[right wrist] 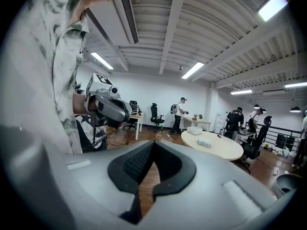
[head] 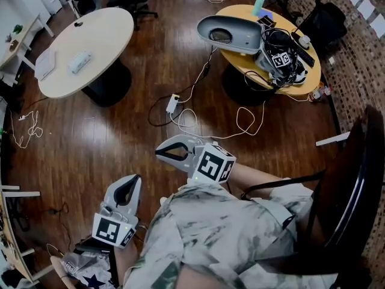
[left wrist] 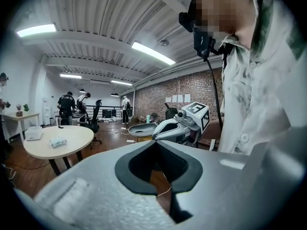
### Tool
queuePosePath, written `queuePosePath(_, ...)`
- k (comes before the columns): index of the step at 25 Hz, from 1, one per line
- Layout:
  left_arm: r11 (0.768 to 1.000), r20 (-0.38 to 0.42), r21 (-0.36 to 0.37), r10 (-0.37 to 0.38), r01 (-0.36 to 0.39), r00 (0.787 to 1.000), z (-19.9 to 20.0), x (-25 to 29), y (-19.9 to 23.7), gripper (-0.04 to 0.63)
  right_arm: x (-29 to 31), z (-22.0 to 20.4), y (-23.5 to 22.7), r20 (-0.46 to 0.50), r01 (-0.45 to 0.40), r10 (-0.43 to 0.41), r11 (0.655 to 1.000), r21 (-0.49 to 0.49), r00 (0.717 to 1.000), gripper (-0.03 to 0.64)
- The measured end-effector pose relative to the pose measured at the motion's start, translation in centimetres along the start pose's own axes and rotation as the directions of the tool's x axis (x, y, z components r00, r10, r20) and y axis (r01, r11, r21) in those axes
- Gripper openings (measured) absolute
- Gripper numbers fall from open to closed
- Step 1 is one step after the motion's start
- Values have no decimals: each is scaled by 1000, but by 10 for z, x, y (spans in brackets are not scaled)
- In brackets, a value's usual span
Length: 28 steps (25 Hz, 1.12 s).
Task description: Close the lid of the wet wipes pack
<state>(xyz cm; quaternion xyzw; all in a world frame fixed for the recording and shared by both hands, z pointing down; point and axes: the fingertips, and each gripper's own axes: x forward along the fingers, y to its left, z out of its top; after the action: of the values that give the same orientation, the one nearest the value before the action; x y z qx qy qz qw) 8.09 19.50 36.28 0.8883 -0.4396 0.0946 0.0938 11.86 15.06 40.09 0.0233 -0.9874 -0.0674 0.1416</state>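
The wet wipes pack lies small and white on the round beige table at the upper left, far from both grippers; I cannot tell how its lid stands. It also shows in the left gripper view as the pack and in the right gripper view as the pack. My left gripper is held low by the person's body, shut and holding nothing. My right gripper is beside it, also shut and holding nothing. The jaw tips meet in the left gripper and in the right gripper.
A white box sits near the pack. A yellow table at upper right carries a grey device and cables. Loose cables trail over the wooden floor. A black chair stands at right. People stand at the room's far side.
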Motion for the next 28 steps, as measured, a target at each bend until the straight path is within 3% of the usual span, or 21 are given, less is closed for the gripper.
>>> queuePosePath(13, 1000, 34, -15, -8, 9, 999, -9, -62, 9, 2, 28, 41, 48, 15, 4, -4, 999, -41, 1000, 6)
queuePosePath(28, 1000, 58, 3, -13, 13, 998, -8, -76, 15, 2, 36, 55, 59, 24, 7, -5, 998, -65, 1000, 6)
